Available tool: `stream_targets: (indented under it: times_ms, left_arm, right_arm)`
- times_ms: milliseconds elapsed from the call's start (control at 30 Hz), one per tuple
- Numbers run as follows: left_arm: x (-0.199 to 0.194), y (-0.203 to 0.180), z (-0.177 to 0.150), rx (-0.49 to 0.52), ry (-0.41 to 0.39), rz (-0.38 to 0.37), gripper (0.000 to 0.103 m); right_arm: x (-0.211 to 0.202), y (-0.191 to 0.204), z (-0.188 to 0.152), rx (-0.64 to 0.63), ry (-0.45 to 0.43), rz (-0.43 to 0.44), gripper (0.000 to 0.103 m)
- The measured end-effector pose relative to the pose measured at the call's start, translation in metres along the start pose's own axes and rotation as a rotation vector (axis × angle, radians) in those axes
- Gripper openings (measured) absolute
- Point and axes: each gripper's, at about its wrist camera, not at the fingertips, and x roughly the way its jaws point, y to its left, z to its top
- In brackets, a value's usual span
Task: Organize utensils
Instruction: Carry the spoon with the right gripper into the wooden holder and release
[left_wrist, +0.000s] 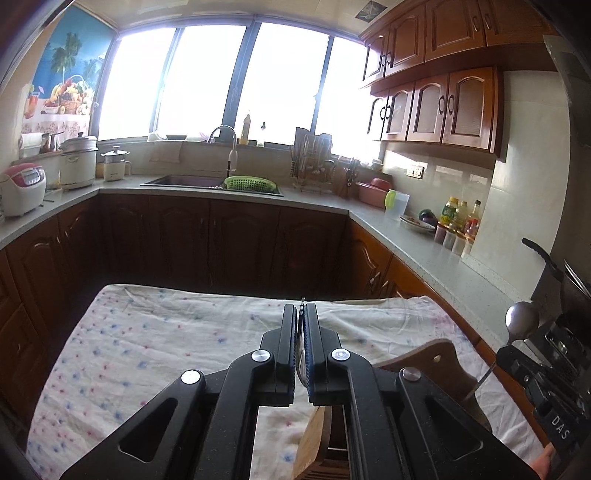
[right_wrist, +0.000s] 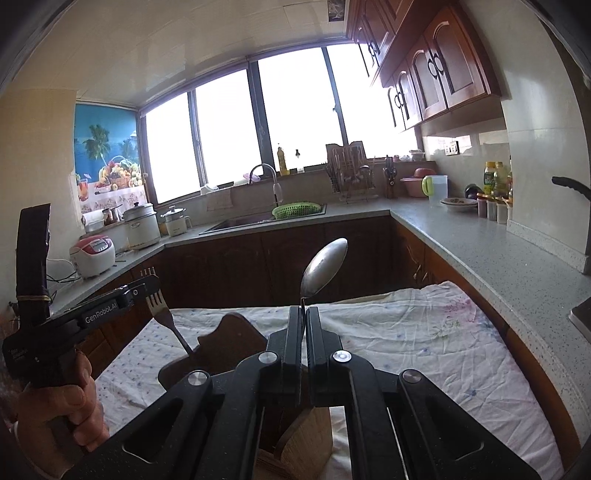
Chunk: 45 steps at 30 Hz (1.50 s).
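Gleaming oval steel spoon (right_wrist: 325, 267), tined fork (right_wrist: 157, 295)

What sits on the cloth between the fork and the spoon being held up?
In the right wrist view, a wooden cutting board lies on the cloth, below and between the fork and the spoon; nothing else lies there.

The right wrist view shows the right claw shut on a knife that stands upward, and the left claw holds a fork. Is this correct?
Not quite. The right claw is shut on a spoon, not a knife; its bowl stands upward above the closed claw in the right wrist view. The rest is right: the left claw holds a fork at the left of that view.
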Motion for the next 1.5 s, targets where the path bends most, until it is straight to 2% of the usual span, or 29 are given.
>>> stream_targets:
  times_ms: [200,267,567,633,667,700,733,767,800,867,933,1000,1100,1267,1500]
  left_arm:
    - [0.009,0.001,-0.001,0.031,0.017,-0.024,0.003]
    - [-0.002,0.015,0.008,0.043,0.02,-0.032,0.003]
    - [-0.011,0.009,0.007,0.054,0.037,-0.033,0.003]
    - [-0.013,0.009,0.009,0.048,0.04,-0.037,0.004]
    - [-0.015,0.009,0.01,0.046,0.039,-0.04,0.008]
    - [-0.017,0.008,0.01,0.045,0.04,-0.041,0.019]
    - [-0.02,0.008,0.012,0.045,0.034,-0.035,0.025]
    - [-0.025,0.007,0.013,0.045,0.024,-0.027,0.038]
    - [-0.03,0.007,0.014,0.046,0.013,-0.023,0.045]
    - [-0.039,0.007,0.013,0.048,0.0,-0.021,0.05]
    - [-0.049,0.01,0.011,0.038,-0.002,-0.017,0.06]
    - [-0.061,0.016,0.008,0.019,-0.01,-0.004,0.075]
    - [-0.081,0.023,0.0,-0.009,-0.016,0.027,0.081]
    - [-0.111,0.024,-0.019,-0.033,0.03,0.102,0.091]
    - [-0.166,0.014,-0.045,-0.04,0.021,0.161,0.099]
  right_arm:
    - [0.015,-0.002,-0.023,-0.012,0.086,0.021,0.002]
    - [0.018,-0.001,-0.029,-0.018,0.111,0.027,0.002]
    - [0.016,-0.005,-0.029,0.006,0.119,0.03,0.003]
    - [0.016,-0.005,-0.028,0.012,0.121,0.034,0.007]
    - [0.015,-0.006,-0.028,0.017,0.121,0.035,0.008]
    - [0.015,-0.007,-0.027,0.024,0.12,0.037,0.009]
    - [0.014,-0.009,-0.026,0.033,0.119,0.039,0.01]
    - [0.012,-0.011,-0.025,0.041,0.116,0.043,0.022]
    - [0.009,-0.012,-0.024,0.05,0.11,0.047,0.037]
    - [0.001,-0.014,-0.022,0.067,0.089,0.052,0.046]
    - [-0.009,-0.016,-0.019,0.079,0.071,0.053,0.051]
    - [-0.019,-0.02,-0.018,0.098,0.058,0.055,0.066]
    - [-0.038,-0.025,-0.019,0.121,0.039,0.057,0.085]
    - [-0.07,-0.026,-0.028,0.143,0.021,0.064,0.103]
    - [-0.116,-0.02,-0.052,0.157,0.021,0.054,0.103]
